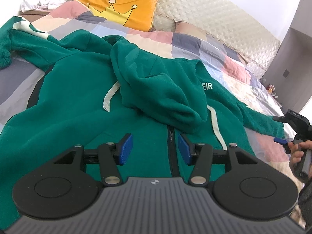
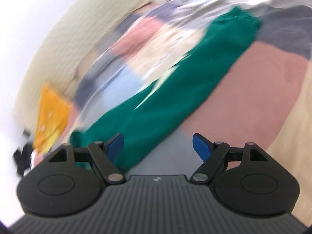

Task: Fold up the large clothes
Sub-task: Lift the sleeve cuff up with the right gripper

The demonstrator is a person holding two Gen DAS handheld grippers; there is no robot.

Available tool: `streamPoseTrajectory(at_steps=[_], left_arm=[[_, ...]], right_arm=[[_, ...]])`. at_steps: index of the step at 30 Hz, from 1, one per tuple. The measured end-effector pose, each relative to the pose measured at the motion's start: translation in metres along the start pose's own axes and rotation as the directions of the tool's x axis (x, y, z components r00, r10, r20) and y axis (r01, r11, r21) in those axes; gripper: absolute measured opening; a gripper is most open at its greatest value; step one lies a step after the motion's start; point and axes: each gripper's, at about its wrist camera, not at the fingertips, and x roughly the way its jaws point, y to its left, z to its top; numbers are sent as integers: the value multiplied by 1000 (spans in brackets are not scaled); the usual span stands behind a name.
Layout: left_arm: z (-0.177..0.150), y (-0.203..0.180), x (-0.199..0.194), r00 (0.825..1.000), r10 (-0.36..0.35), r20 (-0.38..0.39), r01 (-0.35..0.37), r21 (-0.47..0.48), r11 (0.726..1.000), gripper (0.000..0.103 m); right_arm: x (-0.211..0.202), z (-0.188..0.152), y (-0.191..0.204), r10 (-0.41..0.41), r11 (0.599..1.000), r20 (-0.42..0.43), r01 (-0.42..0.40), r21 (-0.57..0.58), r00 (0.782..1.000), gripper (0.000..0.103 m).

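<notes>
Green fleece, a zip hoodie [image 1: 81,101], lies spread on the patchwork quilt [image 1: 187,44] of the bed, front up, with its hood [image 1: 156,81] flopped over the chest. The left gripper [image 1: 155,149] hangs over the lower front; its blue pads [image 1: 125,149] stand about half apart, on both sides of the zip [image 1: 171,136], and nothing is between them. The right gripper [image 2: 158,146] is by the right sleeve [image 2: 175,89], which stretches toward the bed's edge. Its jaws are wide apart and hold nothing. An orange pillow [image 1: 120,9] leans at the headboard [image 1: 214,13].
</notes>
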Motion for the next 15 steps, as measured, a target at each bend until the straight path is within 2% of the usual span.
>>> streamPoseTrajectory(at_steps=[6, 9, 15], left_arm=[[0, -1, 17, 999, 23, -28, -24, -6, 1000, 57], [1, -2, 24, 999, 29, -33, -29, -16, 999, 57], [3, -6, 35, 997, 69, -19, -70, -7, 998, 57]], right_arm=[[45, 39, -70, -48, 991, 73, 38, 131, 996, 81], [68, 53, -93, -33, 983, 124, 10, 181, 992, 79], [101, 86, -113, -2, 980, 235, -45, 194, 972, 79]])
